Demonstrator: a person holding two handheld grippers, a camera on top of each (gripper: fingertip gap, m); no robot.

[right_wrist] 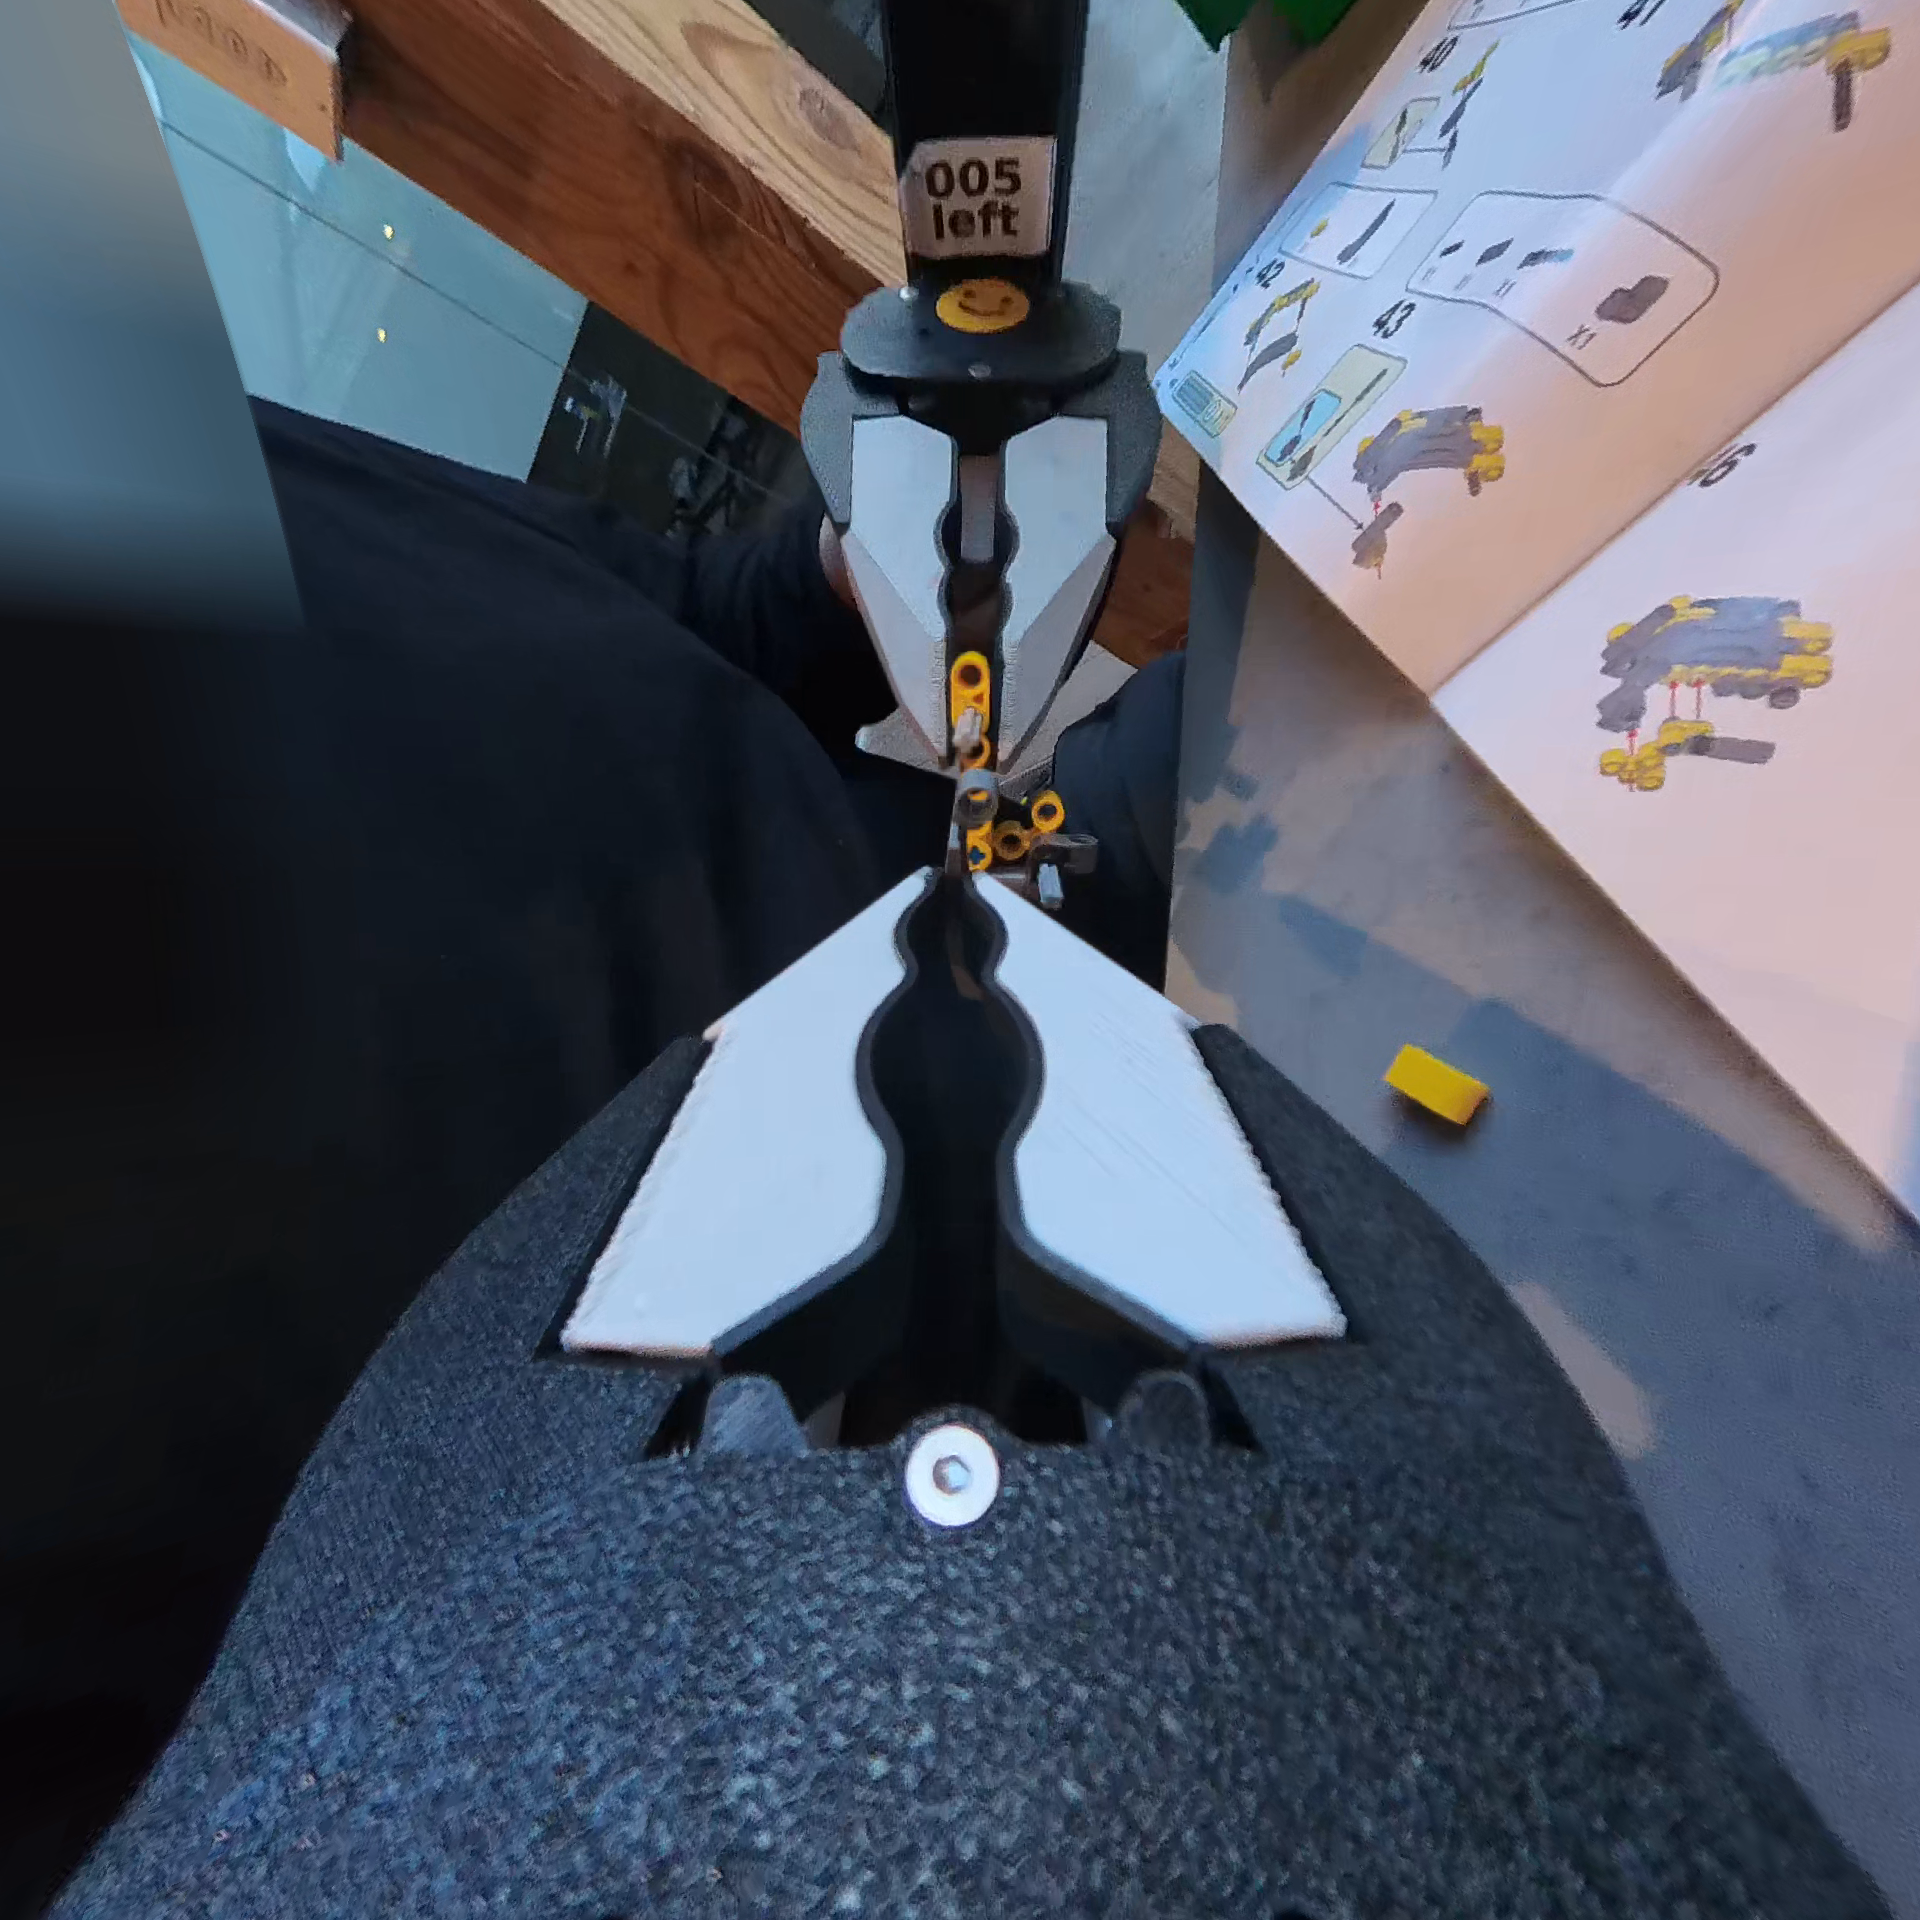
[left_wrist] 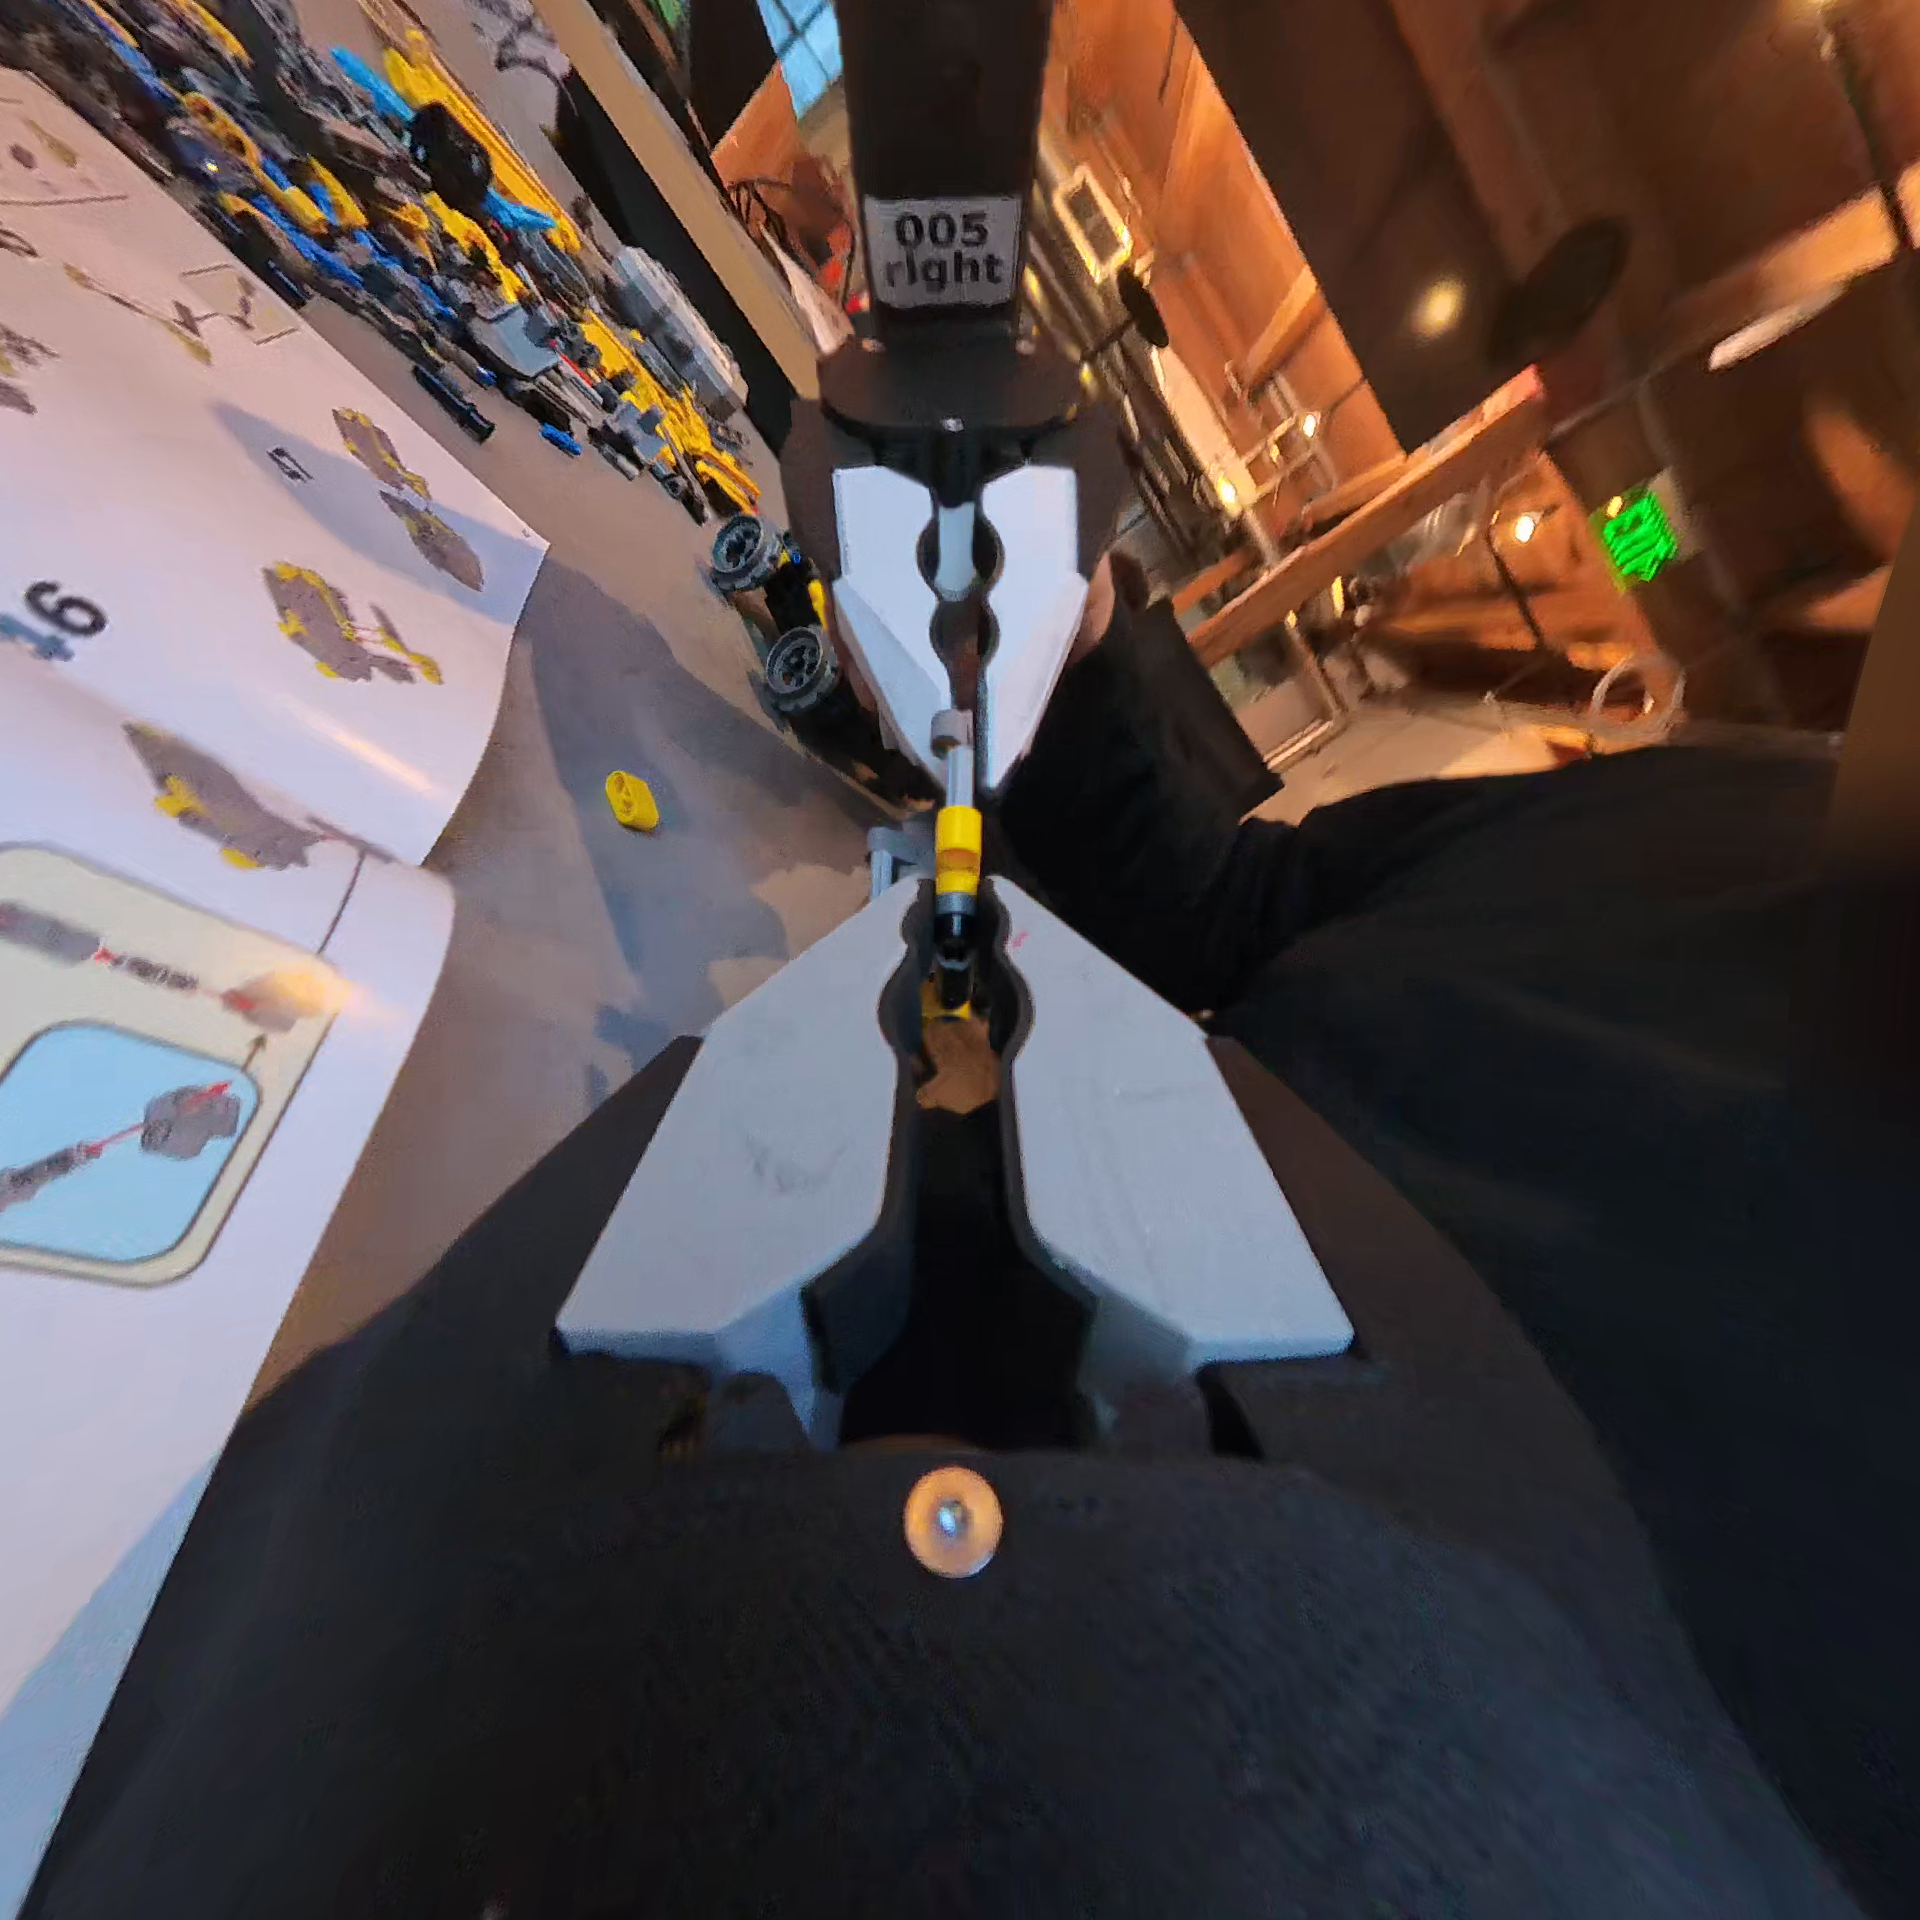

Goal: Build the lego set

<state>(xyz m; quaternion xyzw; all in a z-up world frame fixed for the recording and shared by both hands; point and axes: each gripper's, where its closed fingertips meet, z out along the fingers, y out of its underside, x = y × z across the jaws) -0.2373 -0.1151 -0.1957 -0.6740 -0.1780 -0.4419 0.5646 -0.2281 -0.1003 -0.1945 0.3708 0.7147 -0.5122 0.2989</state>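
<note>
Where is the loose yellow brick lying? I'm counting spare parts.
The loose yellow brick lies alone on the grey table, right of the right tongs, just below the open instruction booklet.

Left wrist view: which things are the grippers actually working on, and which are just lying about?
In hand: yellow-and-black piece in left gripper; grey rod assembly in right gripper.

Lying about: loose yellow brick, instruction booklet, wheeled chassis, parts pile.

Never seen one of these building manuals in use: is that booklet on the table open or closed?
Open. The instruction booklet lies spread on the grey table, printed step diagrams facing up across two pages with a fold between them; one page edge curls upward.
</note>
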